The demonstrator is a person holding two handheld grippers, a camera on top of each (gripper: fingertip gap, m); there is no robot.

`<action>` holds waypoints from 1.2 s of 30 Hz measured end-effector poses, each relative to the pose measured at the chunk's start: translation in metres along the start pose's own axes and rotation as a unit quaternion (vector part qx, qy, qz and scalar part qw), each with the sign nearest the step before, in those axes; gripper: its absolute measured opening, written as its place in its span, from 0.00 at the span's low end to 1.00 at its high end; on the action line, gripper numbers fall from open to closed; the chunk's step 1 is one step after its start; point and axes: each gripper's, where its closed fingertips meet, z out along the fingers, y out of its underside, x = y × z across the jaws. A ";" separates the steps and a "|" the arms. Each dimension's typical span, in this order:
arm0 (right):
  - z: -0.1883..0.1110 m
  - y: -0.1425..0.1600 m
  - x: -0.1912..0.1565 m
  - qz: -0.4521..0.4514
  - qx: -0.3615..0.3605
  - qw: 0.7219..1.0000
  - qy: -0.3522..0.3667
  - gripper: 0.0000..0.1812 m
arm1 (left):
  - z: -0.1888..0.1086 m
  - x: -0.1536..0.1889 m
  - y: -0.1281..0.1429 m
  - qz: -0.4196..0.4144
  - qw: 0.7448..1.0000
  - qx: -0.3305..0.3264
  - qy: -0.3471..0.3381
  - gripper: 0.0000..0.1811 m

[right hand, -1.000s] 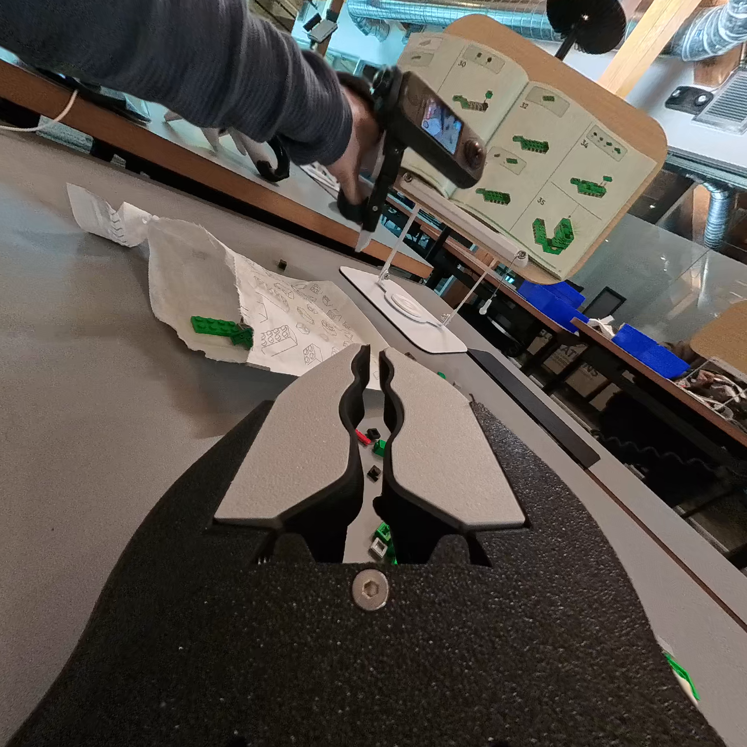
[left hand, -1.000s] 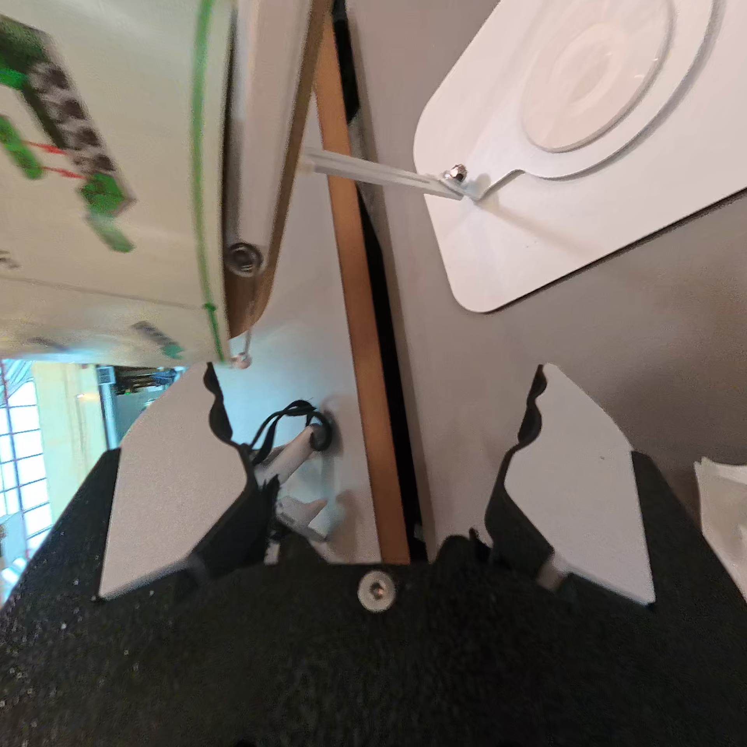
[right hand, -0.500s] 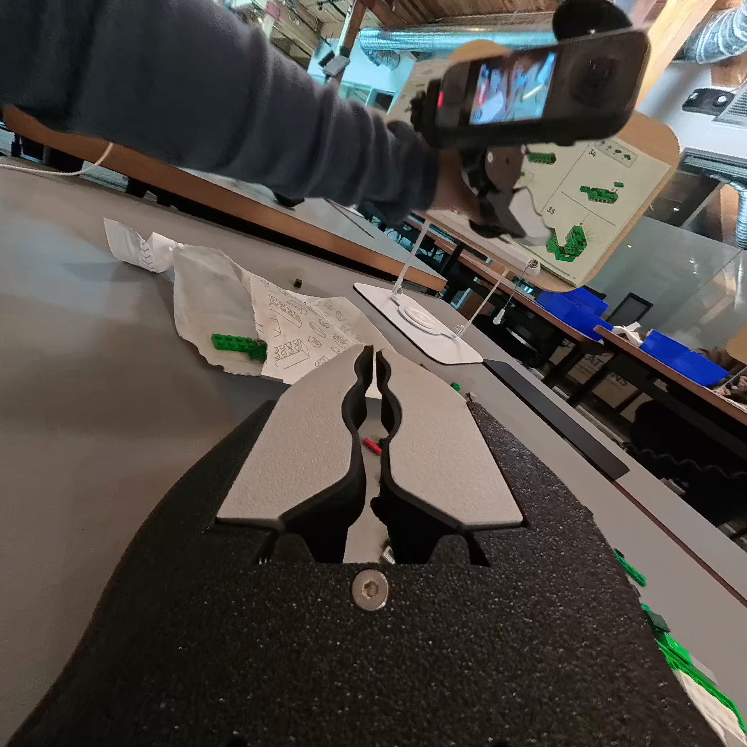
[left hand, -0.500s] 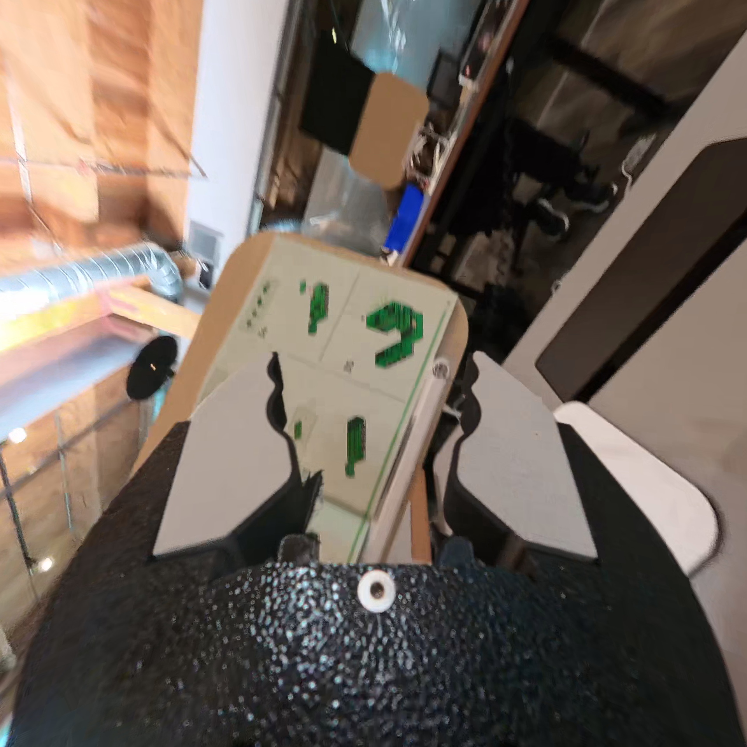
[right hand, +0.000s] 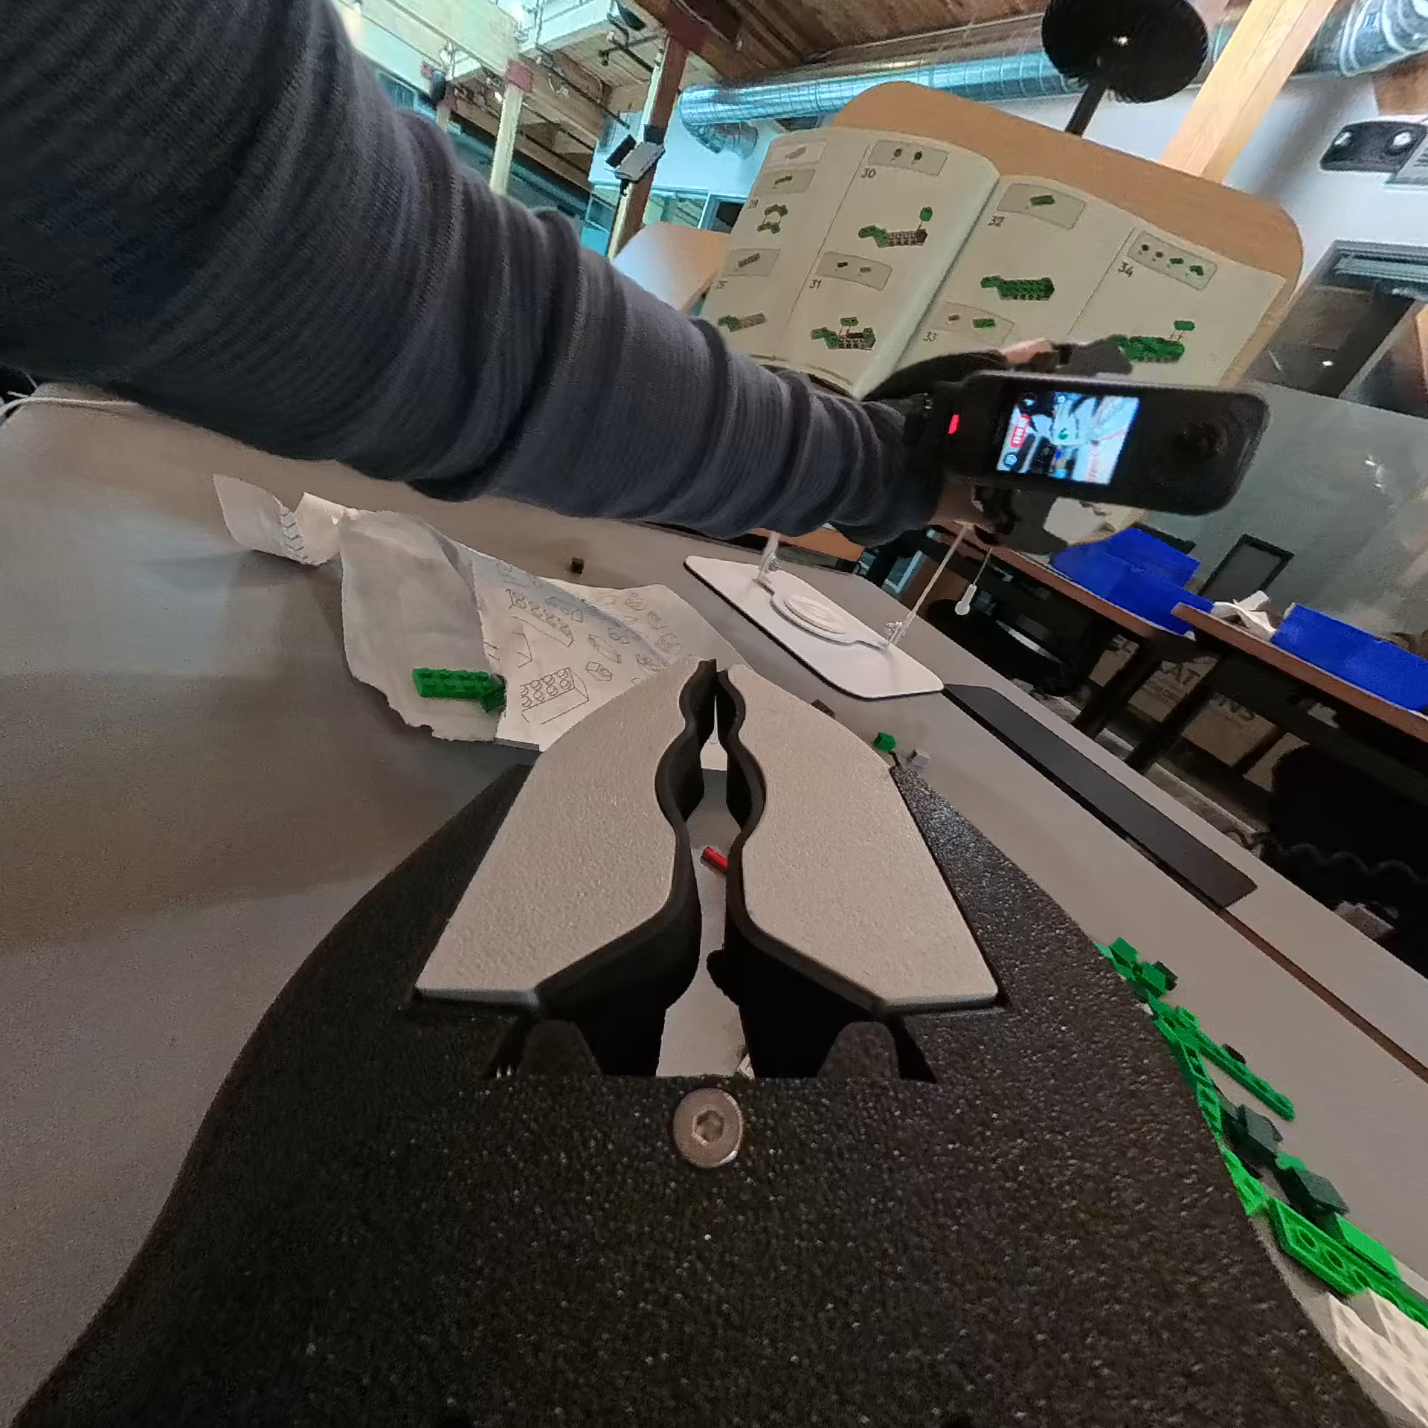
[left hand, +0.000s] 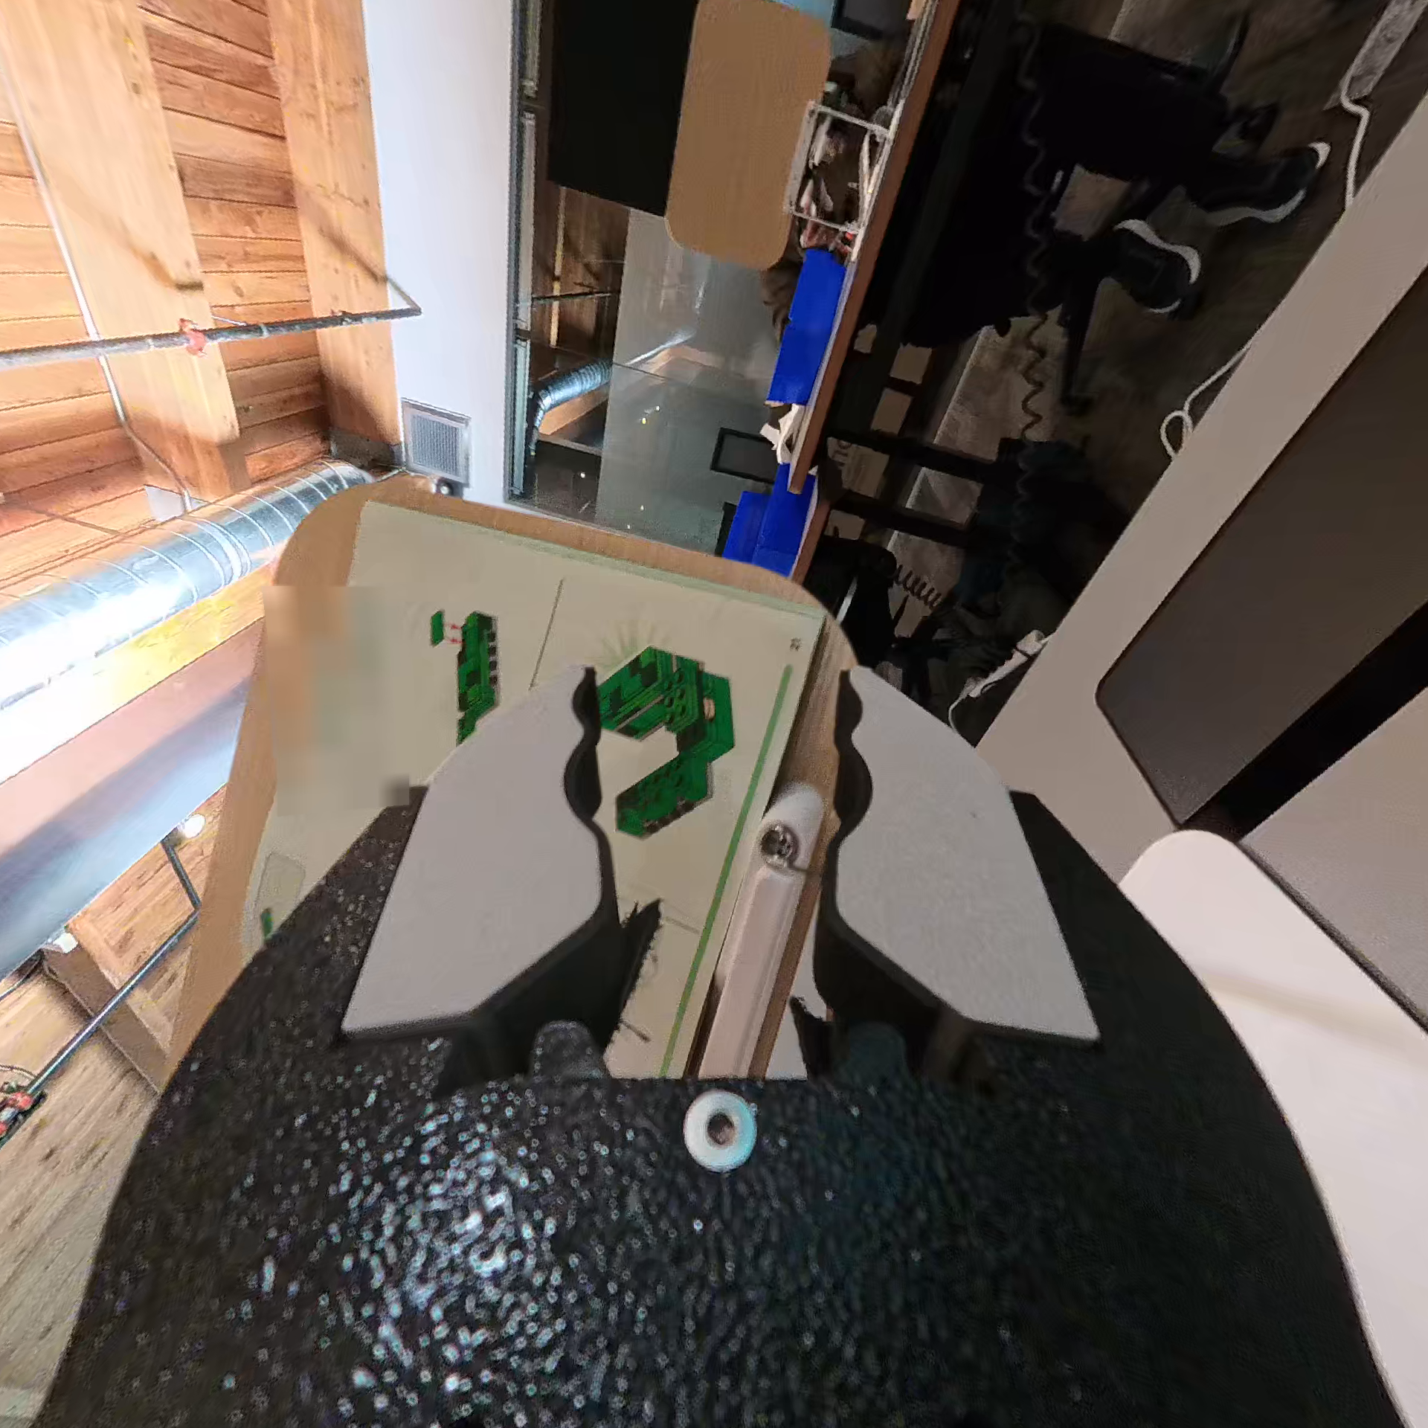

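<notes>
My left gripper (left hand: 715,680) is open and empty, held in the air close in front of an open instruction booklet (left hand: 657,610) on a tilted wooden board. Its fingers frame the page's green model drawing (left hand: 672,734) and a white clip bar (left hand: 753,927). In the right wrist view the booklet (right hand: 889,247) stands on a white base plate (right hand: 819,626), and the left gripper's camera (right hand: 1097,440) is raised before it on a dark sleeve (right hand: 464,348). My right gripper (right hand: 715,672) is shut and empty, low over the grey table (right hand: 193,773).
A crumpled printed paper sheet (right hand: 556,641) lies beyond the right gripper with a green brick piece (right hand: 456,684) on it. Several loose green bricks (right hand: 1236,1120) lie at the right. A small red piece (right hand: 712,858) shows under the fingers. A dark slot (right hand: 1082,780) runs along the table's far edge. Some 35 centimetres of space lies between my two pairs of fingers. The white clip bar (left hand: 753,927) is closer to my left gripper, around 7 centimetres from its tips; the right tips are 35 centimetres off.
The left gripper swung up from the stand's base to face the booklet's right page, staying open. The right gripper stayed shut and drew back slightly.
</notes>
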 end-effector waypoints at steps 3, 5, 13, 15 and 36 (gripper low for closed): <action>0.000 0.000 0.000 0.000 -0.001 1.000 0.000 0.00 | 0.014 0.007 0.001 0.001 1.000 -0.022 0.013 0.34; 0.000 0.000 0.000 0.002 -0.001 1.000 0.001 0.00 | 0.020 0.009 0.002 -0.008 0.999 -0.029 0.019 0.33; 0.002 0.002 0.000 0.000 -0.007 1.000 -0.001 0.00 | 0.028 0.003 0.006 0.019 0.999 -0.049 0.013 0.26; 0.003 0.002 0.000 -0.001 -0.007 1.000 -0.002 0.00 | 0.028 0.003 0.009 0.034 0.997 -0.061 0.020 0.24; 0.004 0.003 -0.003 -0.010 -0.012 1.000 -0.007 0.00 | 0.021 -0.003 0.008 0.066 0.994 -0.075 0.051 0.04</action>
